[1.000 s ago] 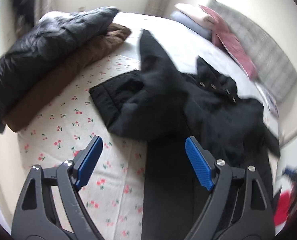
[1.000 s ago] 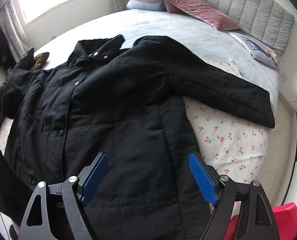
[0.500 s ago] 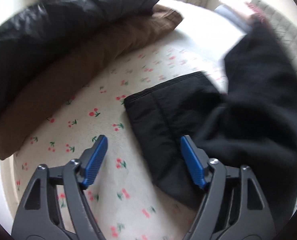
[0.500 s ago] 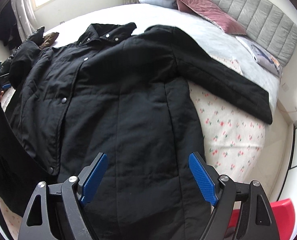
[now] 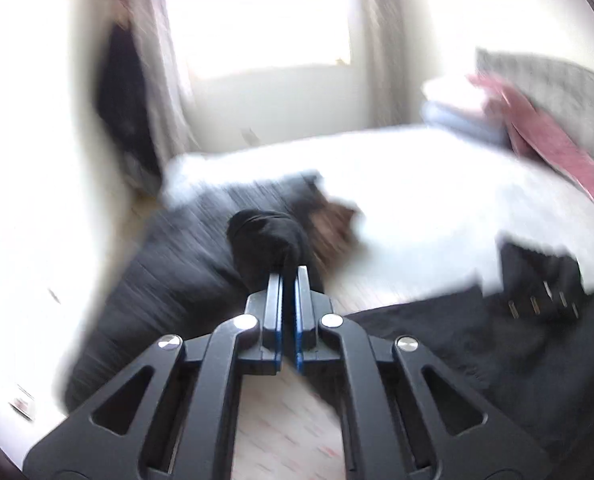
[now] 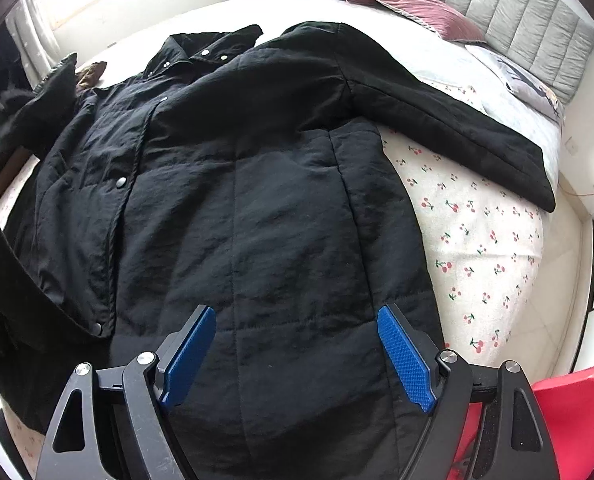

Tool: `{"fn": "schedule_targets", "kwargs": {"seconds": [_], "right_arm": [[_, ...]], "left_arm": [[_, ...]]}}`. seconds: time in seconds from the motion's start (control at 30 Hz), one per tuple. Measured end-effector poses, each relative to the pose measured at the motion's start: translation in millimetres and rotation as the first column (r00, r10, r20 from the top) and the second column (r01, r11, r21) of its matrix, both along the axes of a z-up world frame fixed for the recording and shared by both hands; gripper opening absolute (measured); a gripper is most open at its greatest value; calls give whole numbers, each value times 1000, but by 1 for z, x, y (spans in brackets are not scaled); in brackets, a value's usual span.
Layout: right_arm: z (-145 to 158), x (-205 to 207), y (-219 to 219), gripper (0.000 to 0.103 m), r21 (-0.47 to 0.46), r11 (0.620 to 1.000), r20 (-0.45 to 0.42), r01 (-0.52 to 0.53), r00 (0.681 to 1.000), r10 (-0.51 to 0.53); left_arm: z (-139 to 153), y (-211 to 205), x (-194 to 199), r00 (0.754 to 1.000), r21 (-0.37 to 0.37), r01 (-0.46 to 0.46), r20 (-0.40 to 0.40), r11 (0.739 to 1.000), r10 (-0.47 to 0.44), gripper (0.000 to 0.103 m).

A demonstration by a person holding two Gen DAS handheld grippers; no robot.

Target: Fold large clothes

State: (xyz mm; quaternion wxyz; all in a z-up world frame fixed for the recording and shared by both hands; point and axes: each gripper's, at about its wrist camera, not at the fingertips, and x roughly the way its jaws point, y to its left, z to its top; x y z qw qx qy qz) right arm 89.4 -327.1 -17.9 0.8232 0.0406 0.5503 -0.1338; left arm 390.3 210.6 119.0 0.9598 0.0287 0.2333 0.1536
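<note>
black coat (image 6: 257,200) spread beneath gaping right tool (image 6: 297,356); left tool (image 5: 288,280) pinches its sleeve (image 5: 265,236).

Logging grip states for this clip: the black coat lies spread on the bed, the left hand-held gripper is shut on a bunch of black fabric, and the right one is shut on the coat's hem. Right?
Not quite. The right wrist view shows the right hand-held gripper open above the black coat, gripping nothing. The rest stands: the coat lies spread on the bed, and the left hand-held gripper is shut on black fabric.
</note>
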Motion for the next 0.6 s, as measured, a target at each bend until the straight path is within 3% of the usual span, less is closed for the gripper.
{"fn": "schedule_targets", "kwargs": {"seconds": [0.1, 0.17, 0.27, 0.3, 0.33, 0.4, 0.43, 0.47, 0.5, 0.57, 0.6], "right_arm": [[-1, 1, 8, 84, 8, 1000, 6, -24, 1000, 24], [-5, 2, 12, 84, 17, 999, 7, -28, 1000, 28], [-12, 4, 15, 84, 45, 999, 5, -27, 1000, 26], [-15, 4, 16, 84, 53, 998, 2, -27, 1000, 26], [-17, 5, 18, 84, 60, 998, -3, -31, 1000, 31], [-18, 4, 24, 84, 57, 997, -9, -50, 999, 50], [-17, 3, 26, 84, 47, 997, -6, -63, 998, 63], [-15, 2, 28, 84, 38, 997, -2, -69, 998, 69], [-11, 1, 28, 84, 29, 997, 6, -71, 997, 71], [-7, -1, 26, 84, 27, 998, 16, -58, 998, 58], [-4, -2, 25, 84, 34, 998, 23, -47, 999, 46]], "left_arm": [[33, 37, -17, 992, 46, -102, 76, 994, 99, 6], [34, 62, -22, 987, 43, -149, 69, 988, 146, 7], [-3, 97, -25, 962, 122, -265, -27, 957, 270, 17], [-23, 110, -24, 938, 160, -319, -90, 934, 335, 24], [-40, 120, -26, 907, 198, -368, -137, 909, 397, 24], [-63, 136, -40, 880, 188, -400, -194, 897, 433, 26], [-67, 140, -47, 886, 156, -389, -206, 908, 415, 27], [-70, 141, -56, 897, 118, -372, -212, 921, 389, 36], [-71, 137, -67, 908, 92, -350, -210, 932, 362, 51], [-68, 118, -92, 937, 73, -277, -203, 958, 286, 67], [-64, 111, -97, 947, 66, -239, -203, 969, 248, 69]]}}
